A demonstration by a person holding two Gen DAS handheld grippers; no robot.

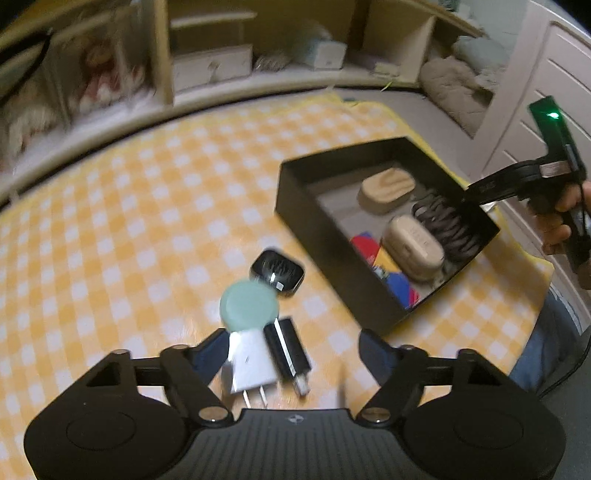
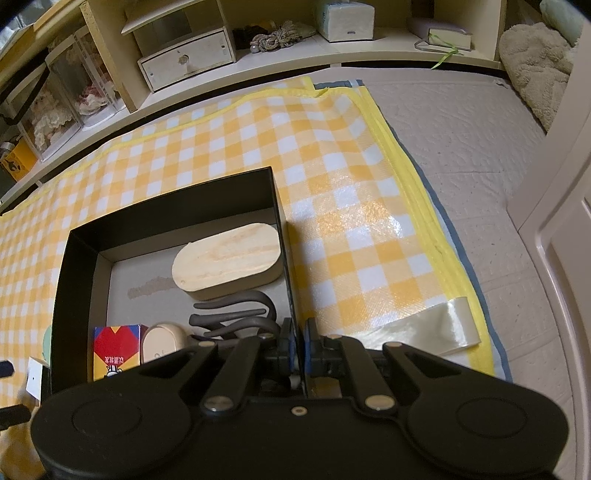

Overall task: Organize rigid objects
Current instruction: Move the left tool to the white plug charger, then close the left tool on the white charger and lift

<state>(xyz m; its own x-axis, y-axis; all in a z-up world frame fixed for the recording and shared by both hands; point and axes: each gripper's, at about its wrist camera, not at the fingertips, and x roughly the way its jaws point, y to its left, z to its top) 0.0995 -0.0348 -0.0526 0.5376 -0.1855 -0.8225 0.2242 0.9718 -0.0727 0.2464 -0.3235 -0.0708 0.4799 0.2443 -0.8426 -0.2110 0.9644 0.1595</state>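
Note:
A black open box (image 1: 299, 206) lies on the yellow checked mat; it holds two wooden ovals (image 1: 386, 188), a dark claw hair clip (image 1: 448, 225) and a red-blue-yellow carton (image 1: 395, 280). My left gripper (image 1: 291, 350) is open low over a white plug charger (image 1: 249, 363), a black USB stick (image 1: 286, 349), a pale green disc (image 1: 249, 304) and a black case (image 1: 277, 273). My right gripper (image 2: 298, 345) is shut on the box's right wall (image 2: 282, 229); in the left wrist view it reaches the box's far rim (image 1: 467, 195).
A shelf unit with a small drawer box (image 2: 188, 61), a tissue box (image 2: 347, 18) and doll cases (image 2: 55, 110) lines the far side. A grey quilt (image 2: 461, 129) lies right of the mat. A white door (image 2: 565, 221) stands at the right.

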